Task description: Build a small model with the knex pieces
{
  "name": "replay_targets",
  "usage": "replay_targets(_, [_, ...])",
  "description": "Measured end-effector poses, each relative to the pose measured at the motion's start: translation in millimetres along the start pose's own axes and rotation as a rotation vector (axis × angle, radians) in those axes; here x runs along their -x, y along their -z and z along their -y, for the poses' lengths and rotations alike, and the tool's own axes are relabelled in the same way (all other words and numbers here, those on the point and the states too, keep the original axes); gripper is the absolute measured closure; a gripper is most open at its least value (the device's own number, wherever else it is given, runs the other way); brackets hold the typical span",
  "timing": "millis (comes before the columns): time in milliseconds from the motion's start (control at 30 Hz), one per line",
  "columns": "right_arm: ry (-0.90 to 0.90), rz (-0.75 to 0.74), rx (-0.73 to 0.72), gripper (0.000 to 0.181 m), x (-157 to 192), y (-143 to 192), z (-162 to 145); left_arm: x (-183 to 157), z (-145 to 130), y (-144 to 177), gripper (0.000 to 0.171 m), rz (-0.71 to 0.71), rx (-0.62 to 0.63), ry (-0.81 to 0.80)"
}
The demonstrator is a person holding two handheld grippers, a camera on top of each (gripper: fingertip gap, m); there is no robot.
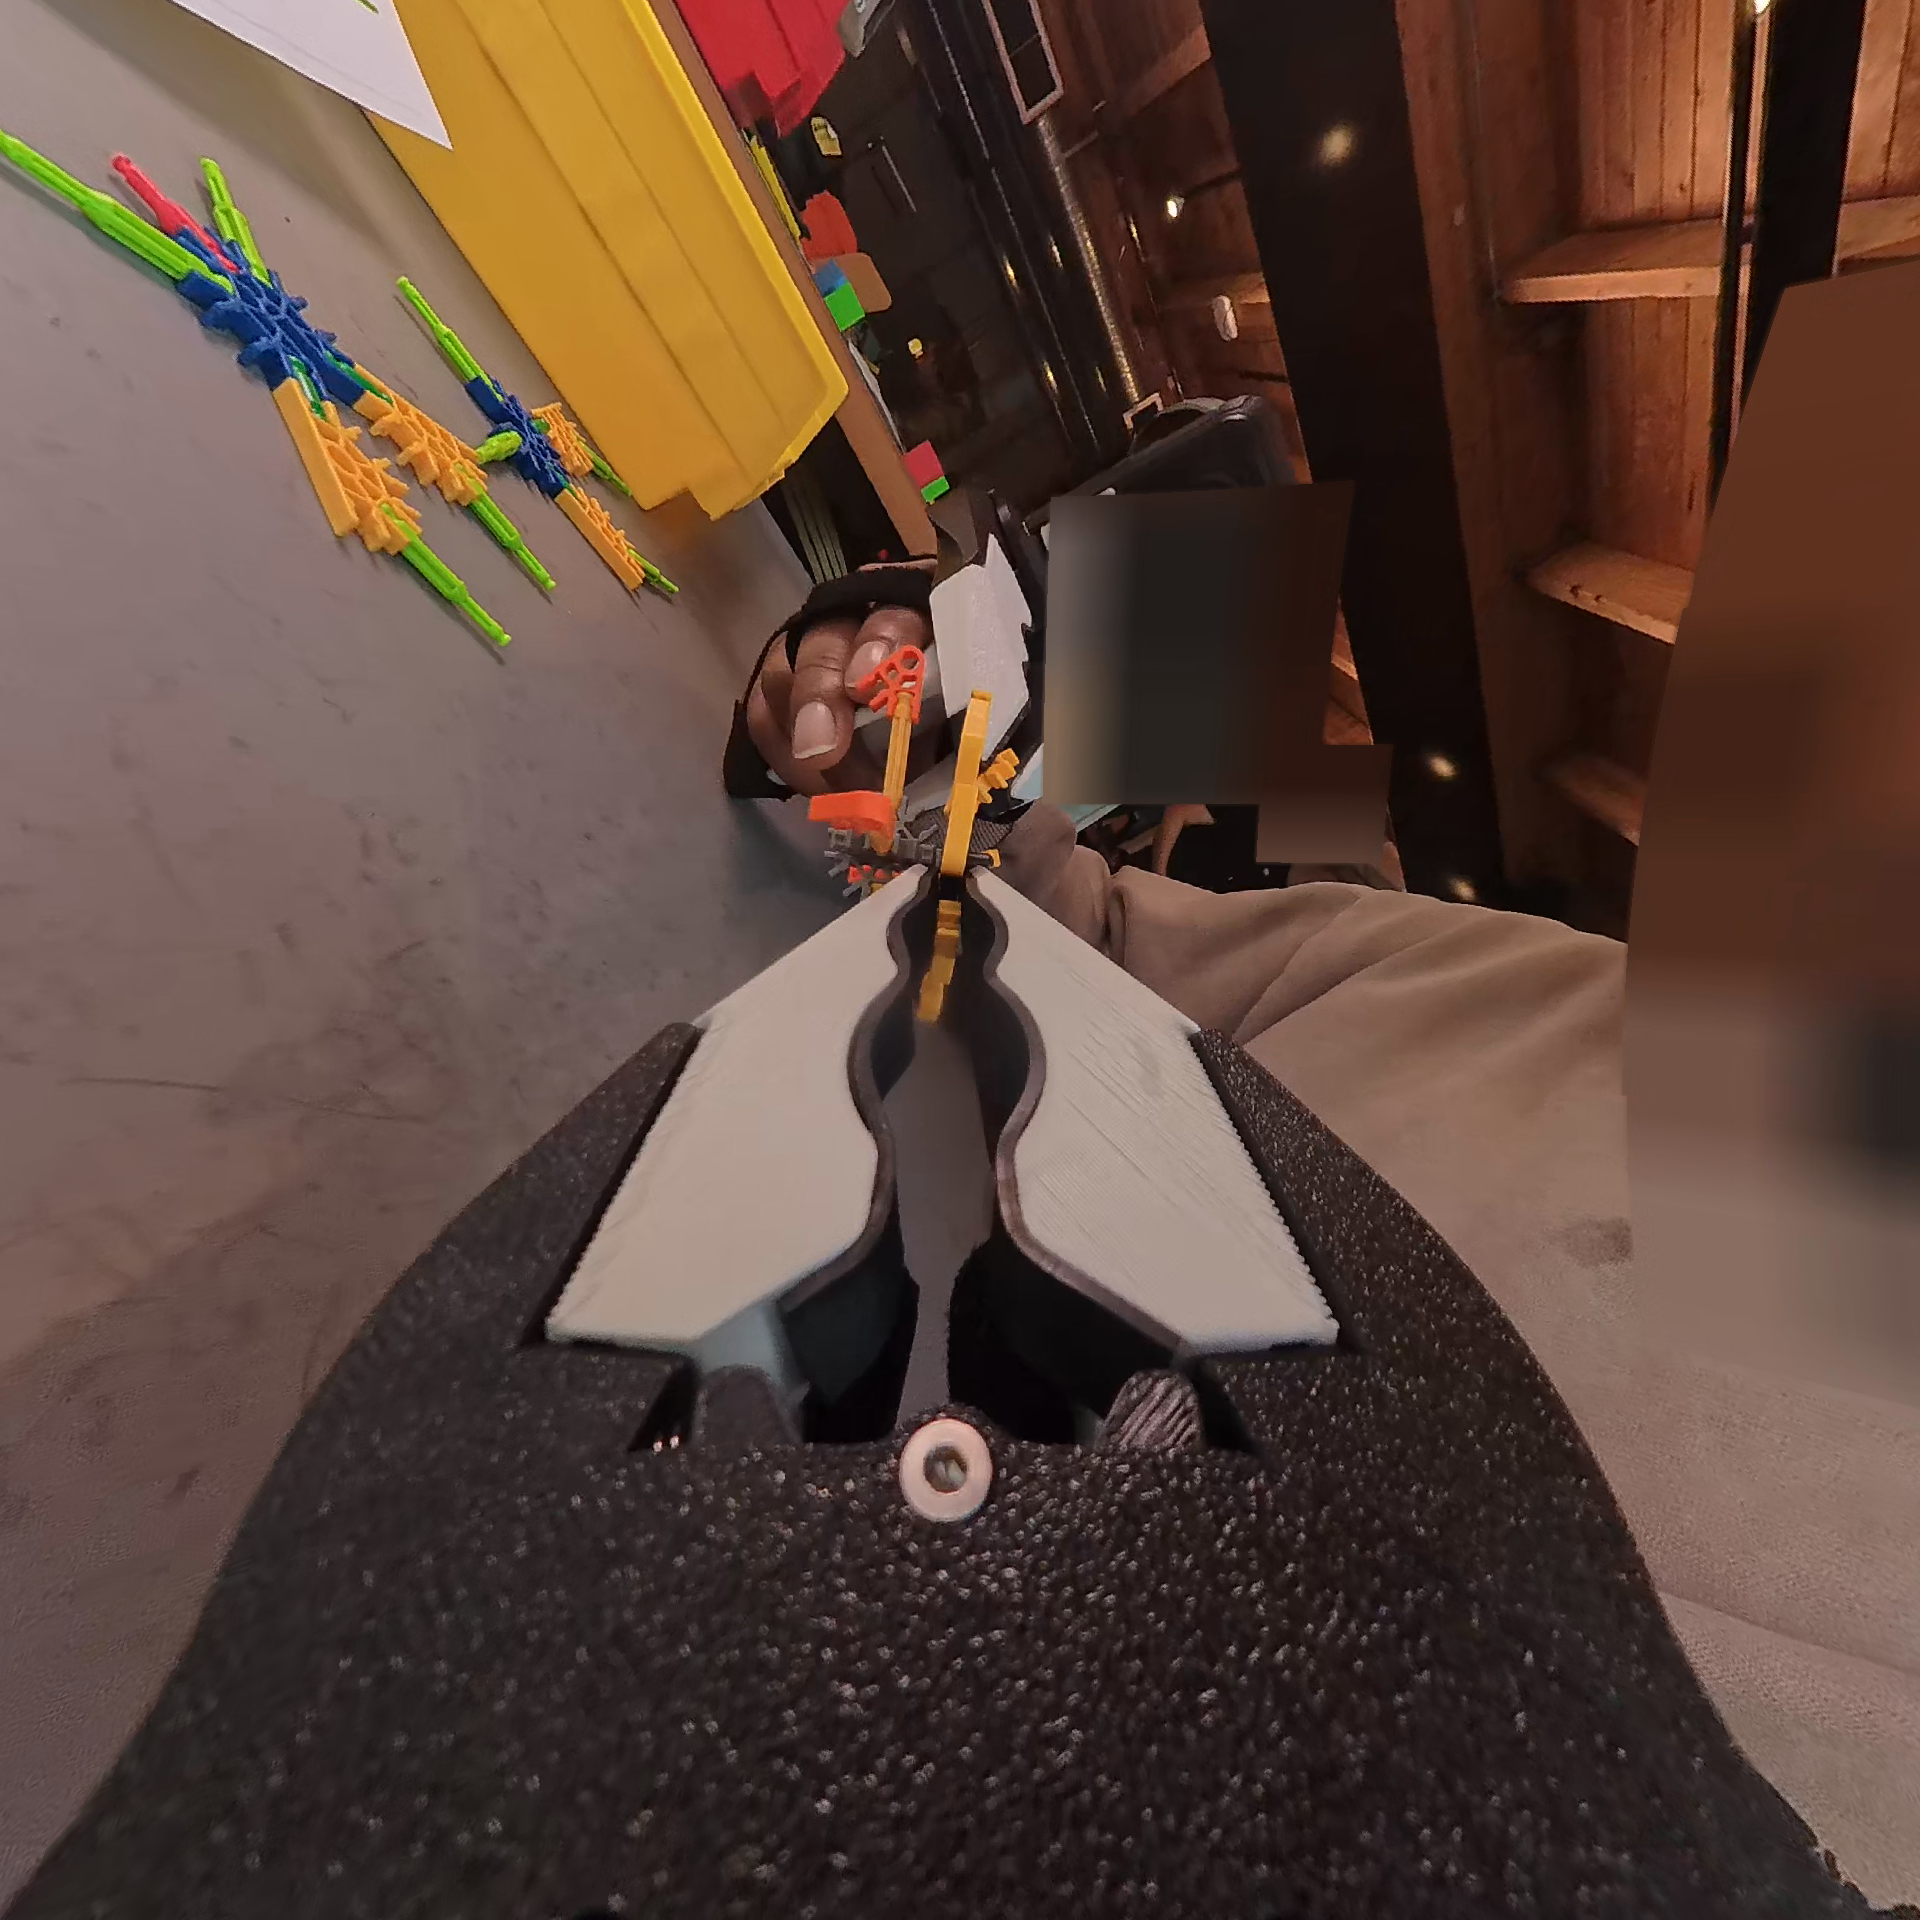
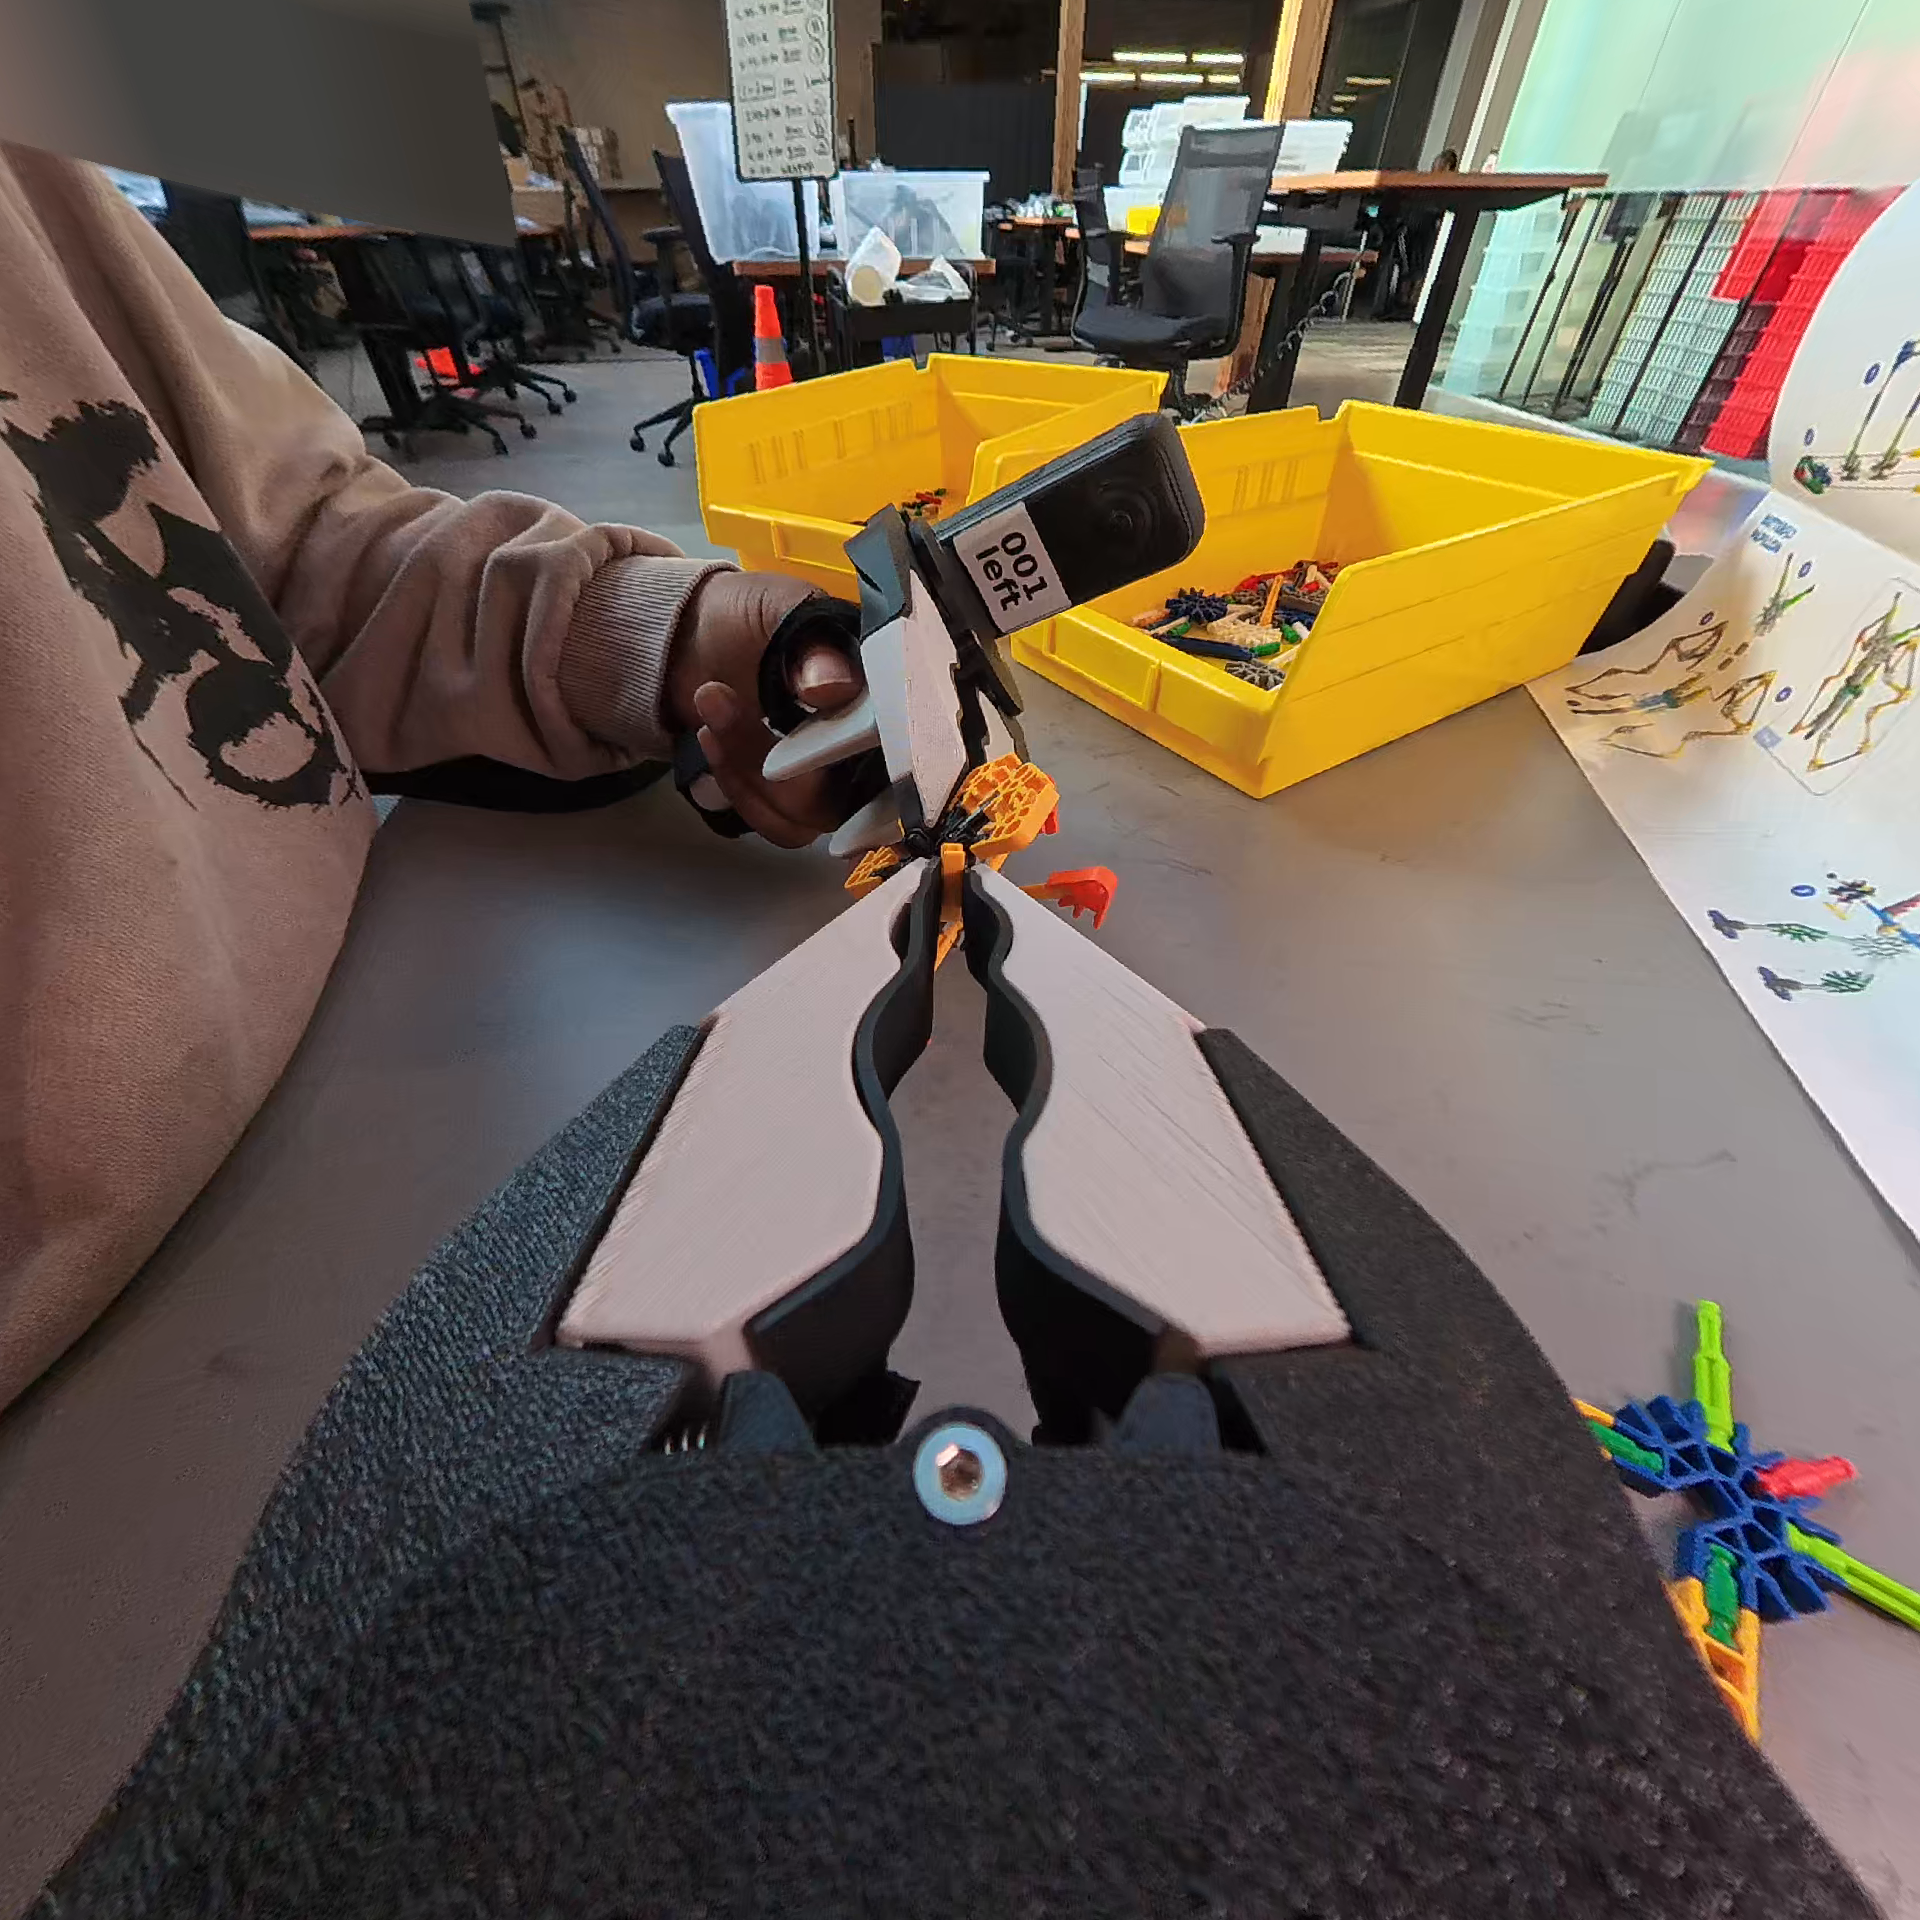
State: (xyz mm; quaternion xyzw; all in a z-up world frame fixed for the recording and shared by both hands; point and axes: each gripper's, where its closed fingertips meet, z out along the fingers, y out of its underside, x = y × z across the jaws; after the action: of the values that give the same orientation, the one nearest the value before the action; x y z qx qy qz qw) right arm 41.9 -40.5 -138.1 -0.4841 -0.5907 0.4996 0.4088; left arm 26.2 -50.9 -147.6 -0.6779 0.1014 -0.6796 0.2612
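A small toy assembly of yellow rods, orange connectors and a grey hub (image 1: 914, 821) is held between both grippers above the grey table. My left gripper (image 1: 948, 883) is shut on a yellow rod (image 1: 943, 951) of it. My right gripper (image 2: 948, 878) is shut on an orange-yellow piece (image 2: 948, 914) of the same assembly (image 2: 1003, 805). In the right wrist view the left gripper (image 2: 925, 717) comes in from the far side, a hand around its handle. In the left wrist view the right gripper and its hand (image 1: 831, 707) sit just behind the assembly.
Two yellow bins (image 2: 1382, 634) stand at the back of the table (image 2: 1351, 1039), one with loose pieces. Built blue, green and yellow star shapes (image 1: 343, 416) lie on the table, also at the right wrist view's lower right (image 2: 1745, 1527). An instruction sheet (image 2: 1787, 790) lies right.
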Motion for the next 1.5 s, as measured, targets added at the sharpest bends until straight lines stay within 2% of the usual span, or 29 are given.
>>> replay_targets(533, [-0.045, -0.001, 0.006, 0.179, -1.9, -0.1, -1.3, -0.1, 1.1, 0.0, 0.169, 0.012, -0.002, -0.026])
replay_targets(733, [-0.163, -0.016, -0.041, 0.165, -12.6, 4.8, 2.7, 2.0, 5.9, 3.3, 0.169, 0.043, -0.022, -0.061])
replay_targets(867, [-0.287, -0.022, -0.102, 0.165, -22.3, 7.9, 6.8, 4.2, 0.9, 0.4, 0.169, 0.079, 0.014, -0.115])
replay_targets(1000, [-0.311, 0.009, -0.082, 0.165, -18.2, 5.3, 4.2, 9.2, -8.3, -3.8, 0.168, 0.145, 0.08, -0.212])
replay_targets(1400, [-0.34, 0.077, 0.044, 0.167, -3.8, -1.0, -11.4, 7.9, -13.7, -7.3, 0.168, 0.199, 0.13, -0.351])
replay_targets(1500, [-0.327, 0.095, 0.055, 0.177, 0.5, -2.3, -12.8, 8.6, -15.2, -7.8, 0.168, 0.202, 0.139, -0.352])
